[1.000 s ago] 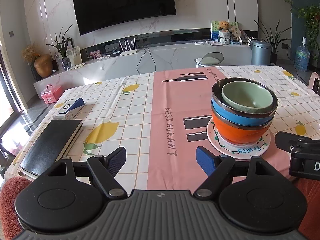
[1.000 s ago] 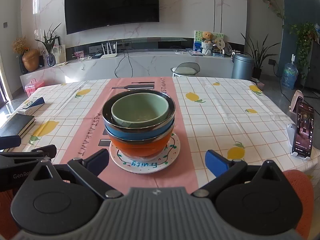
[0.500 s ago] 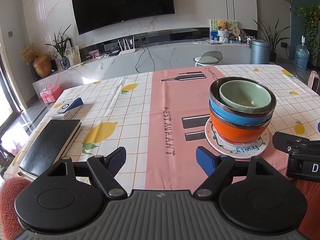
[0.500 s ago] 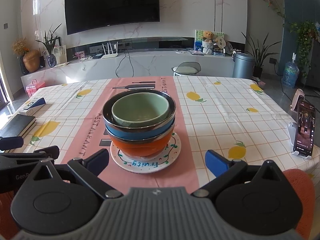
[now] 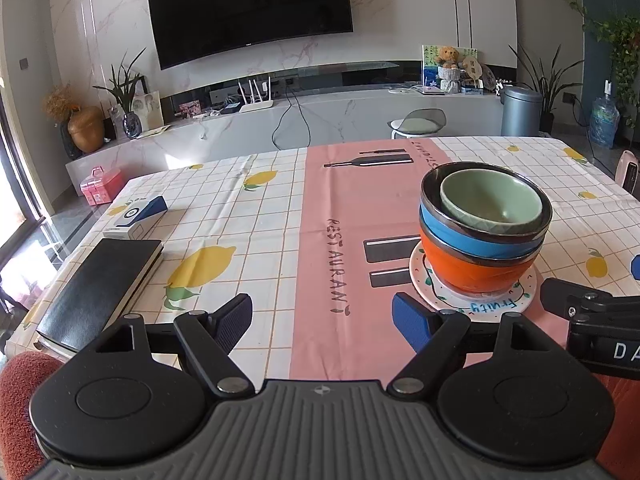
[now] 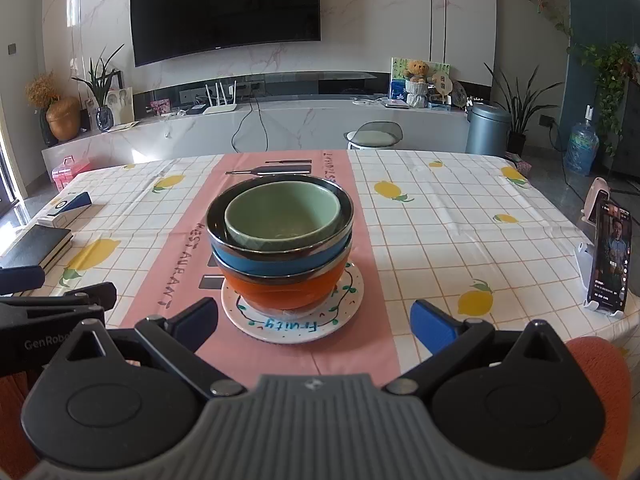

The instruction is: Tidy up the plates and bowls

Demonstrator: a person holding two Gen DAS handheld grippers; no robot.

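Note:
A stack of bowls stands on a white "Fruity" plate [image 6: 292, 326] on the pink runner: an orange bowl [image 6: 288, 292] at the bottom, a blue bowl [image 6: 256, 264] in it, a green bowl [image 6: 280, 218] on top. In the left wrist view the plate [image 5: 472, 304] and the stacked orange bowl [image 5: 472, 272], blue bowl [image 5: 460, 238] and green bowl [image 5: 492, 200] sit ahead to the right. My left gripper [image 5: 322, 318] is open and empty, left of the stack. My right gripper [image 6: 314, 322] is open and empty, just in front of the plate.
A black notebook [image 5: 96, 288] and a white-and-blue box [image 5: 136, 218] lie at the table's left edge. A phone on a stand [image 6: 610, 264] is at the right edge. The lemon-print tablecloth [image 6: 460, 220] covers the table.
Both views shift only slightly; the left gripper has drifted a little. The stack has not moved and both grippers stay open.

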